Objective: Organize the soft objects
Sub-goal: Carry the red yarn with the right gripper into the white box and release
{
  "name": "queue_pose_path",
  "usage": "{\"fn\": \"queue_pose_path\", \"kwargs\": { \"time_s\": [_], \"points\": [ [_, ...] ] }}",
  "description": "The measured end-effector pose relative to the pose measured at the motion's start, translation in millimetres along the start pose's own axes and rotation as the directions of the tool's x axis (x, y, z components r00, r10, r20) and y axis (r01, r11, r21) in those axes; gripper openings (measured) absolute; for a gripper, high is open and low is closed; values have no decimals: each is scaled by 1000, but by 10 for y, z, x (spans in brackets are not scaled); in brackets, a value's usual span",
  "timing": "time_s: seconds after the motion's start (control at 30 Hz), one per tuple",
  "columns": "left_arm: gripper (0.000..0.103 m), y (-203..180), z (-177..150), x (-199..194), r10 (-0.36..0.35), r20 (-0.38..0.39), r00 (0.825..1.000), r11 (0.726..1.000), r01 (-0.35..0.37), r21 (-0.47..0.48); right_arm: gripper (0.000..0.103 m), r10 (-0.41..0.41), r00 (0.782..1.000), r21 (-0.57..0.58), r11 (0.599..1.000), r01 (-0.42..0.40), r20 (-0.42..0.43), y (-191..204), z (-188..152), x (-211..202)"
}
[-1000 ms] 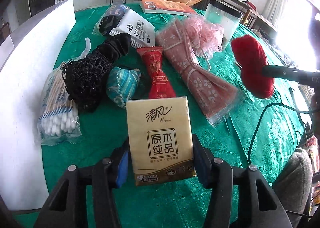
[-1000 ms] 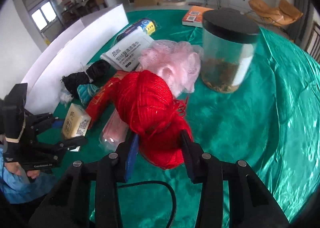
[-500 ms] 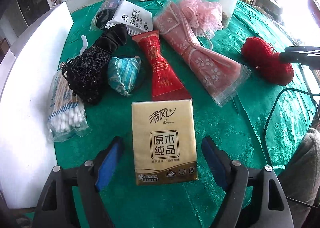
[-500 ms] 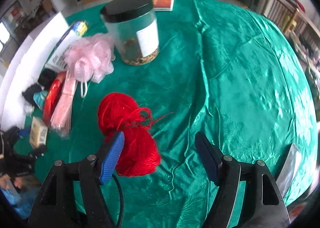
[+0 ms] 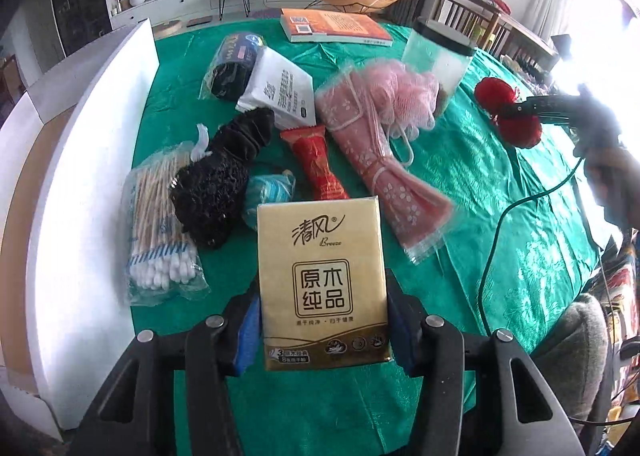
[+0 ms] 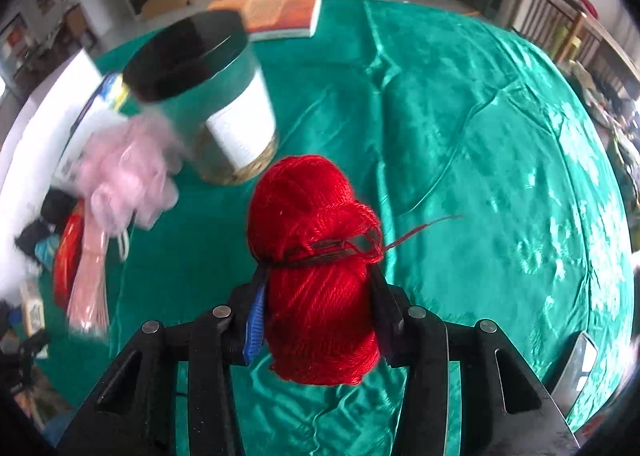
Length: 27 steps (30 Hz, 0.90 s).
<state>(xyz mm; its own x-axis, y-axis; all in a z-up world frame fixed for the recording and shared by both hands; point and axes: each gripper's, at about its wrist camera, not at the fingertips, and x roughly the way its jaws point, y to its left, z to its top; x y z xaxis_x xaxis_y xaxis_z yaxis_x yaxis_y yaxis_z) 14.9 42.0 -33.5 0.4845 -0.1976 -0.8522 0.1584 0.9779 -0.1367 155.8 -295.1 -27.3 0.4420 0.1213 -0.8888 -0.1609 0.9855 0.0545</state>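
Half a second ago both pairs of fingers stood open; now our left gripper (image 5: 323,322) clamps the gold paper tissue pack (image 5: 322,280) and our right gripper (image 6: 318,296) squeezes the red yarn ball (image 6: 316,264), both above the green tabletop (image 6: 480,144), ready for placing.

The counter (image 5: 520,216) wears a glossy emerald-green cloth with a faint tone-on-tone floral weave. The tissue pack (image 5: 322,288) is golden tan with dark brown lettering and a brown framed square. The yarn ball (image 6: 316,268) is bright red, with a dark thread across its middle. The bath pouf (image 5: 404,96) is pale pink; the folded cloth (image 5: 384,160) beside it is salmon pink with small white flowers. The snack packet (image 5: 318,160) is red with gold print. A pouch (image 5: 268,192) shows teal and white stripes. The lace bundle (image 5: 224,184) is black. The cotton swabs (image 5: 160,224) have white tips and tan sticks. The jar (image 6: 212,104) is clear with a black lid and white label. The book (image 5: 336,26) is orange. Both pairs of tongs, left (image 5: 322,328) and right (image 6: 316,316), are black with blue pads.
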Motion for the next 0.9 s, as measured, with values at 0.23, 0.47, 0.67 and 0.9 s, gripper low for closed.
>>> {"fn": "queue_pose_path", "kwargs": {
  "time_s": [0.23,0.47,0.67,0.9],
  "points": [
    [53,103,398,-206,-12,64,998,999,14,-30,47,-11,999,134,991,6,37,-291,569,438],
    [53,328,875,-277,-19,120,993,996,30,-89,47,10,999,128,992,-17,53,-268,910,426],
    [53,497,1129,-367,-34,156,987,991,54,-123,47,24,986,34,999,-30,166,91,1266,-226],
    [53,905,985,-702,11,205,979,983,26,-180,47,134,970,-148,983,-105,205,1079,1224,-888]
  ]
}}
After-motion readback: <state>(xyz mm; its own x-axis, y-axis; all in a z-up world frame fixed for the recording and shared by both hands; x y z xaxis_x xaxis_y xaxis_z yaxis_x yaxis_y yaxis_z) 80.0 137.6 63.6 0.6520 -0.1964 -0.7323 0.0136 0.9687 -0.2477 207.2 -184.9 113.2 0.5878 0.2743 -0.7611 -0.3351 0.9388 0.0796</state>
